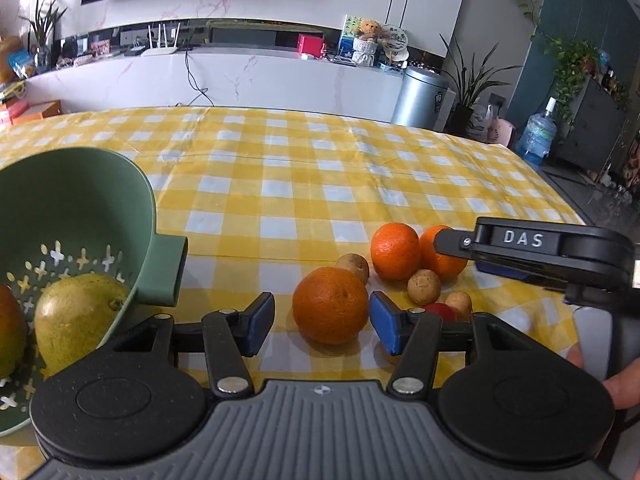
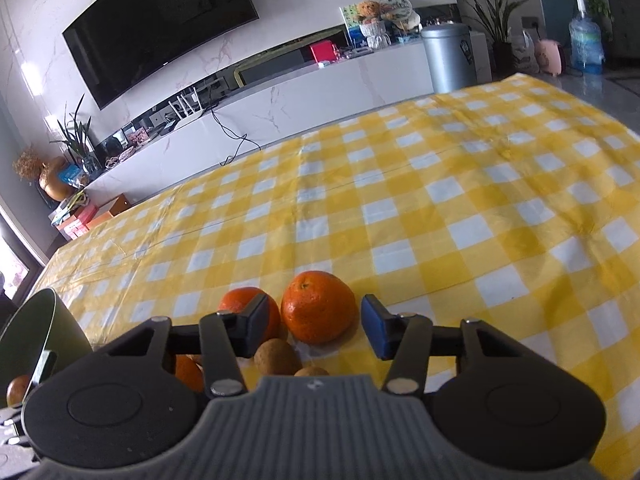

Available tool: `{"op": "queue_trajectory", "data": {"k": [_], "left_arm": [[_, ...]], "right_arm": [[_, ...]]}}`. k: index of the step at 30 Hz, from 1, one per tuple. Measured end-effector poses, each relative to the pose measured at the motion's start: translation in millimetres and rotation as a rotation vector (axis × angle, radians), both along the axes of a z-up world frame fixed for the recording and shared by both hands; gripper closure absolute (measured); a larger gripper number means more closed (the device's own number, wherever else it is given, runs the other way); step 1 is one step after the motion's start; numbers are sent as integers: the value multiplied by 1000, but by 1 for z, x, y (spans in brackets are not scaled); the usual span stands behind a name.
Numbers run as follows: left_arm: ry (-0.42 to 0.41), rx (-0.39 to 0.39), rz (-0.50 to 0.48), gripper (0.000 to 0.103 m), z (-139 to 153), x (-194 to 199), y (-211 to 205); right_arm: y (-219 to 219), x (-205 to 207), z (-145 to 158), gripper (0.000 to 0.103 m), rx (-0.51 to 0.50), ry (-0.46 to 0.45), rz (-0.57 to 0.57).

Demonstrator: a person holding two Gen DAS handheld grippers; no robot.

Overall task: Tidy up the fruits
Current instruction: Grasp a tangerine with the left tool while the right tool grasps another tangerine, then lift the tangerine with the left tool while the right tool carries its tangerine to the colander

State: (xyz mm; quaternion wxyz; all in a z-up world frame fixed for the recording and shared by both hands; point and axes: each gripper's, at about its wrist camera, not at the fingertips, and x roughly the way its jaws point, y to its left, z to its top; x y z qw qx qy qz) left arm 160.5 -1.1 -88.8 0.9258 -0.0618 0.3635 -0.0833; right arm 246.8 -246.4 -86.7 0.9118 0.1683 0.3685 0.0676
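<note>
In the left wrist view a large orange (image 1: 330, 306) lies on the checked cloth between the blue pads of my left gripper (image 1: 322, 314). The right pad is at its skin, the left pad stands clear, so the jaws are open. A green colander (image 1: 120, 184) at the left holds a yellow-green pear (image 1: 76, 316) and part of an orange-red fruit (image 1: 10, 328). My right gripper (image 2: 316, 318) straddles another orange (image 2: 318, 306) with a small gap on each side, open. A third orange (image 2: 246, 304) sits behind its left finger. Small brown fruits (image 2: 278, 356) lie below.
Two oranges (image 1: 394, 250) and several small brown fruits (image 1: 424, 286) cluster right of the left gripper, with a red fruit (image 1: 440, 312) half hidden. A right-gripper finger (image 1: 452, 242) reaches over them. The yellow checked cloth (image 2: 440, 200) stretches beyond. A person's fingers (image 1: 624, 384) show at the right.
</note>
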Motion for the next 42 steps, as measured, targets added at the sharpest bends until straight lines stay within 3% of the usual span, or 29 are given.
{"op": "queue_trajectory", "data": {"k": [8, 13, 22, 36, 42], "left_arm": [[-6, -23, -26, 39, -5, 8, -3], [-11, -29, -38, 51, -6, 9, -3], [-20, -22, -51, 54, -4, 7, -5], [-81, -73, -78, 54, 22, -26, -2], [-94, -92, -74, 54, 46, -48, 5]], "right_arm": [[-5, 8, -10, 56, 57, 37, -20], [-5, 10, -13, 61, 76, 47, -14], [-4, 7, -13, 64, 64, 36, -6], [-14, -21, 7, 66, 97, -44, -6], [-8, -47, 29, 66, 116, -129, 73]]}}
